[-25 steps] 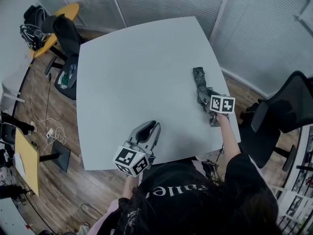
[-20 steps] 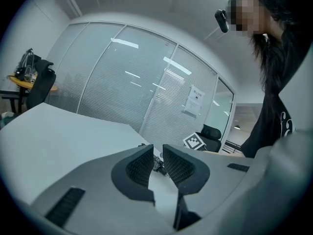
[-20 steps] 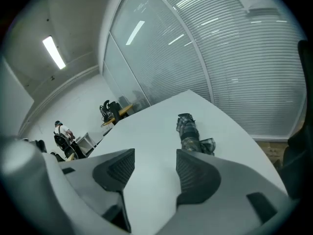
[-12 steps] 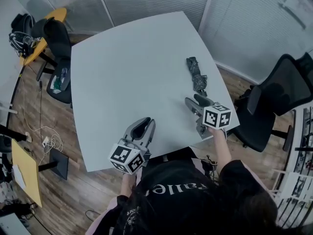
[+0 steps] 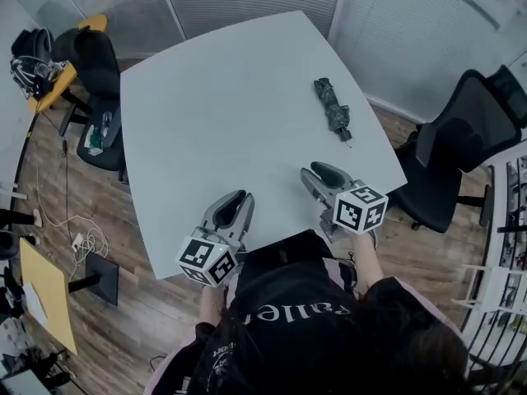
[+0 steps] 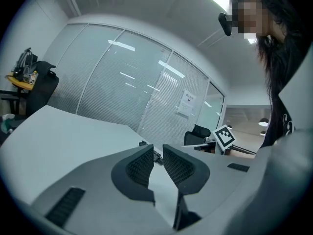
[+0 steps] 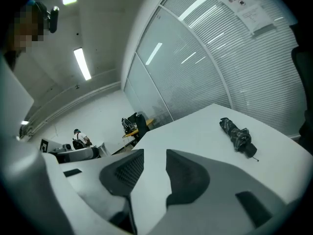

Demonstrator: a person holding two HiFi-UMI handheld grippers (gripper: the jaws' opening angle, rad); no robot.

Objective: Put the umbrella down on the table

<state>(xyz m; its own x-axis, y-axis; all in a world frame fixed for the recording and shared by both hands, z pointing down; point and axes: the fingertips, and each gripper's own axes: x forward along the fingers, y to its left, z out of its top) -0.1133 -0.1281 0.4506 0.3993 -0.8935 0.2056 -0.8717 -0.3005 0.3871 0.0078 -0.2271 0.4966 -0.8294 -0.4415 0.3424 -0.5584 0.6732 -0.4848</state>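
Pale grey counter (image 5: 222, 105) bounded by glass partitions, with a black office chair (image 5: 461, 130) off its right edge and broad open surface at centre. The folded umbrella (image 5: 333, 109) lies flat near the right edge, touched by neither tongs. At the near edge, the left tongs (image 5: 238, 197) stand narrowly parted and empty. The right tongs (image 5: 317, 172) are closing on nothing. One second earlier the right tongs were at the umbrella; now they are well apart from it.

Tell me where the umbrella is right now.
In the head view the folded umbrella lies on the table near its right edge, with the black office chair beyond that edge.
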